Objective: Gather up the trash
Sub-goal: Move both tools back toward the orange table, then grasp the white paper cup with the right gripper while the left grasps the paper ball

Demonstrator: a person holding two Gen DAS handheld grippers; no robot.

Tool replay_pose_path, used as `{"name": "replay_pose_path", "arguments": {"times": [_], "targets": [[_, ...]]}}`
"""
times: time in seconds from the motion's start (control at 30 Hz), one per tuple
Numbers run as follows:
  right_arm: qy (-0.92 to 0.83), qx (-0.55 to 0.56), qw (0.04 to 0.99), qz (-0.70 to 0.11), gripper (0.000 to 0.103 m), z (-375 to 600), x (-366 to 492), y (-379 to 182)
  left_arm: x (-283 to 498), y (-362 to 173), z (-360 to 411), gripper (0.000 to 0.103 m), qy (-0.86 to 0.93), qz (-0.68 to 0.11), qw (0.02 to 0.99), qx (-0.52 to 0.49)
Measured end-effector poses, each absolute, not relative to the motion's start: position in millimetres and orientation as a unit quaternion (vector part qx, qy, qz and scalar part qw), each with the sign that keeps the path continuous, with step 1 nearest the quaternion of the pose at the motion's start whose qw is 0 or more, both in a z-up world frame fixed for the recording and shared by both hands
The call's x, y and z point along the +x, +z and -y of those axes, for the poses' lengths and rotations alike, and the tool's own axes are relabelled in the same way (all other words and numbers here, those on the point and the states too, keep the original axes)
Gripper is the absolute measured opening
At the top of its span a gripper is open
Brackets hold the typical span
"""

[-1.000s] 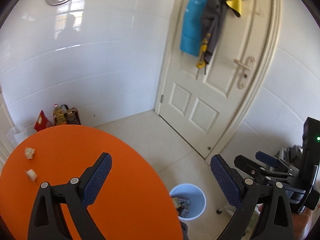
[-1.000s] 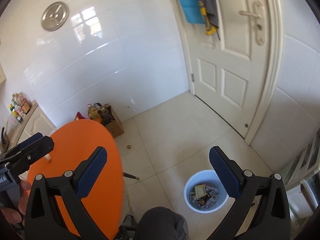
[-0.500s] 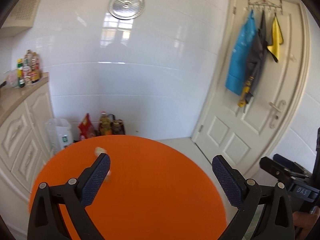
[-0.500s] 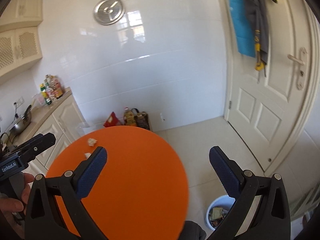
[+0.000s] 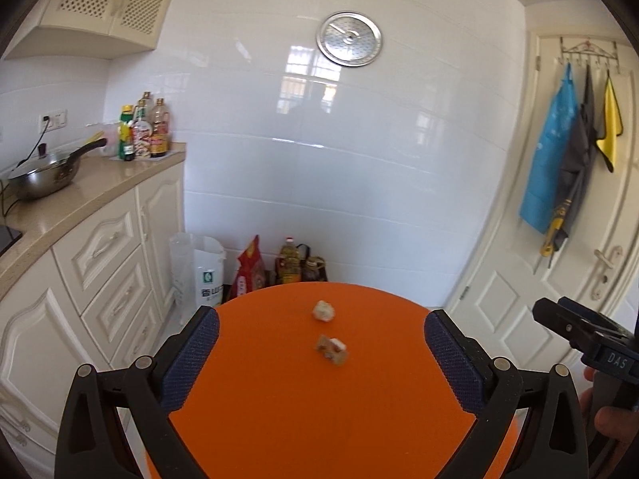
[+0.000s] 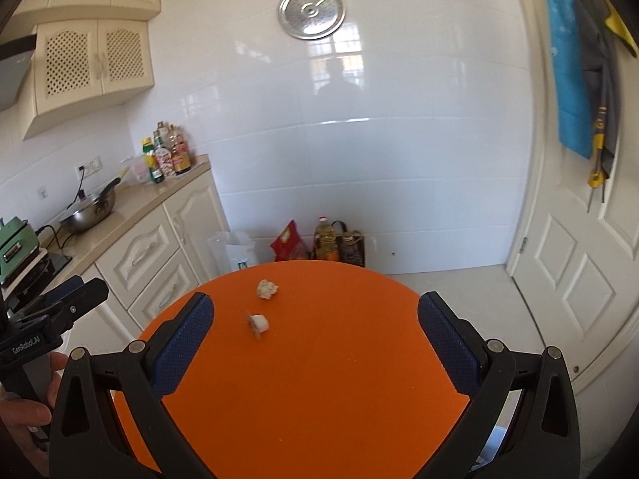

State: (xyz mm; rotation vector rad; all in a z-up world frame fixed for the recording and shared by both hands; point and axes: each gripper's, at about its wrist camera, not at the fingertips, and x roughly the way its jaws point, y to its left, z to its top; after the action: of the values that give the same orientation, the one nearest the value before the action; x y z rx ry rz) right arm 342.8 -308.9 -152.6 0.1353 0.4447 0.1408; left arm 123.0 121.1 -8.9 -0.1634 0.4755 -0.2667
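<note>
Two bits of trash lie on a round orange table [image 5: 279,411] [image 6: 339,379]. The far one is a crumpled whitish wad [image 5: 323,311] [image 6: 266,288]. The near one is a small torn wrapper piece [image 5: 331,350] [image 6: 258,324]. My left gripper [image 5: 321,359] is open above the table, its blue pads either side of the trash and short of it. My right gripper [image 6: 315,347] is open too, with the trash ahead and to its left. Each gripper shows at the edge of the other's view, held by a hand. The bin is out of view.
Cream cabinets and a counter [image 5: 76,199] with a pan [image 5: 44,175] and bottles run along the left. Bags and an oil bottle [image 5: 289,263] stand on the floor against the tiled wall. A white door [image 5: 559,279] with hanging cloths is on the right.
Both views swung up and left from the floor and blue bin to the table and kitchen wall. The trash now sits centred ahead of both grippers. Both jaws stay open.
</note>
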Motion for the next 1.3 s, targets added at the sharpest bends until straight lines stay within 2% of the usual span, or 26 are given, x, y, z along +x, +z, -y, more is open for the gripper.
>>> {"name": "replay_pose_path", "arguments": {"times": [0.33,0.6,0.67,0.73,0.97,1.0,1.07,1.1,1.13,1.2,1.3], "targets": [[0.107,0.040,0.951,-0.289,0.103,254,413,-200,159,-35,-106,0.101,-0.094,-0.275,0.952,-0.093],[0.136,0.002,0.920,-0.368,0.103,214,485,-263,234,-46,-95,0.101,-0.082,-0.319,0.938,-0.112],[0.141,-0.004,0.912,-0.385,0.099,206,502,-280,260,-50,-93,0.101,-0.082,-0.330,0.934,-0.112],[0.144,-0.011,0.904,-0.403,0.088,199,517,-295,277,-53,-88,0.101,-0.082,-0.339,0.930,-0.113],[0.155,-0.026,0.892,-0.423,0.078,186,552,-320,332,-69,-71,0.101,-0.085,-0.360,0.922,-0.116],[0.156,-0.033,0.891,-0.425,0.072,184,554,-322,339,-70,-68,0.101,-0.086,-0.362,0.921,-0.116],[0.154,-0.049,0.891,-0.425,0.068,179,555,-327,346,-77,-68,0.101,-0.088,-0.364,0.920,-0.117],[0.157,-0.053,0.891,-0.422,0.061,177,553,-327,351,-78,-66,0.101,-0.088,-0.366,0.919,-0.117],[0.159,-0.059,0.893,-0.418,0.046,175,551,-327,351,-80,-65,0.101,-0.089,-0.367,0.919,-0.117],[0.164,-0.061,0.893,-0.415,0.030,175,550,-327,358,-83,-61,0.101,-0.090,-0.370,0.917,-0.117],[0.181,-0.041,0.891,-0.415,0.025,182,549,-326,369,-86,-53,0.101,-0.094,-0.374,0.916,-0.114]]}}
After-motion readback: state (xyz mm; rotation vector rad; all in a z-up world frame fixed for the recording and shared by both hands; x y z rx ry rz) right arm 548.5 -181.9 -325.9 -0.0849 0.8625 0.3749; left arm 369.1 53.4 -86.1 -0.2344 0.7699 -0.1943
